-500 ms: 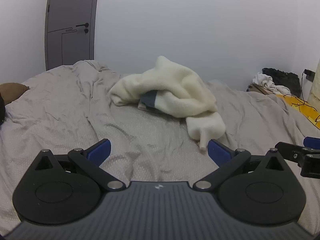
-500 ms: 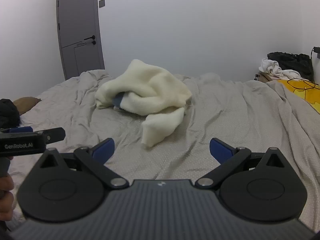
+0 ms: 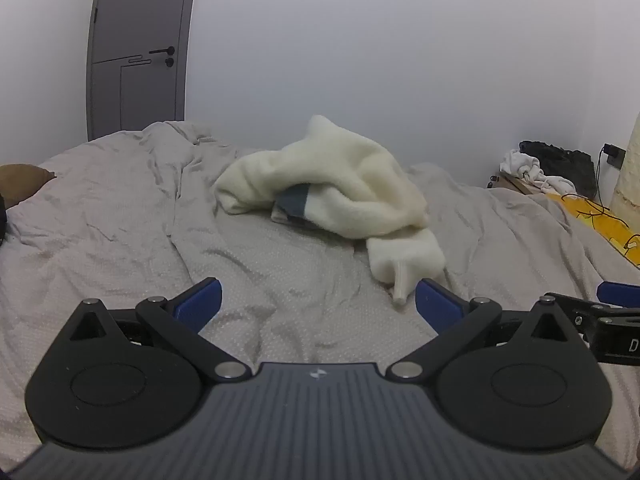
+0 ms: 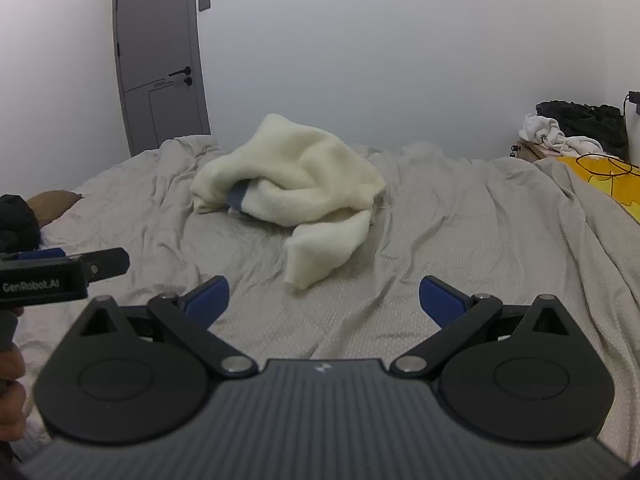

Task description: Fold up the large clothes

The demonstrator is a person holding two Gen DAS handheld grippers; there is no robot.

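The black left gripper with blue pads [image 3: 317, 305] and the matching right gripper [image 4: 323, 300] hover low over the wrinkled grey bedsheet [image 3: 120, 232], jaws spread wide and empty. Ahead lies the crumpled cream fleece garment [image 3: 340, 184], one sleeve trailing toward them. Only the right view shows the holder's hand [image 4: 10, 380].
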